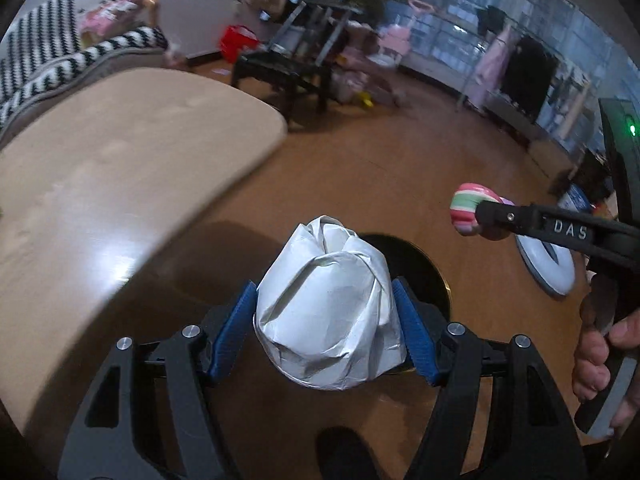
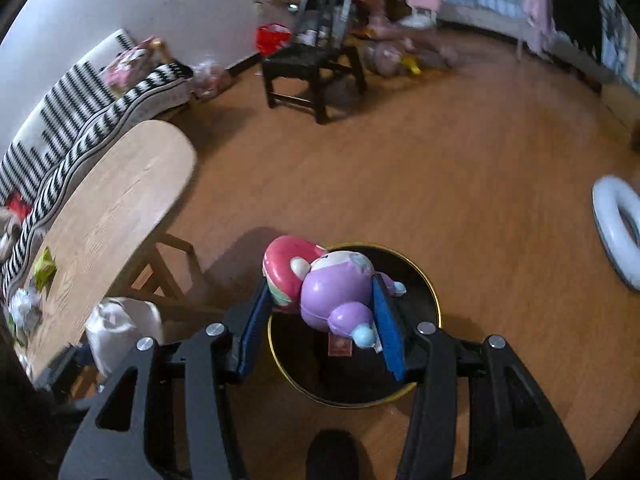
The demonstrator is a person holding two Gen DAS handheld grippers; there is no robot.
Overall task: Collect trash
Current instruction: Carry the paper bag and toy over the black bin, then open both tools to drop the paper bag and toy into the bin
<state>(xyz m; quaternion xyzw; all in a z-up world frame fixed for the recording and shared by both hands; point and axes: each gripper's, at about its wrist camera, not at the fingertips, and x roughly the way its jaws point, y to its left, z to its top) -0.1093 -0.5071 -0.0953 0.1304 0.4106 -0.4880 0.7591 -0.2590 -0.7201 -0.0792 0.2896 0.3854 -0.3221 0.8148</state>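
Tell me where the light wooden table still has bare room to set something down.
The table's rounded far end, toward the black chair, is bare. Its near end is crowded: a green wrapper and crumpled scraps lie there, beside the striped sofa.

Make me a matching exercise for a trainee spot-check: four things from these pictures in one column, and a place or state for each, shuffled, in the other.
Things:
1. crumpled white paper ball
2. purple and pink toy
3. black bin with gold rim
4. green wrapper

Places or states:
A. lying on the wooden table
B. clamped in the left tool
C. standing on the floor below both tools
D. clamped in the right tool

Pairs: 1-B, 2-D, 3-C, 4-A
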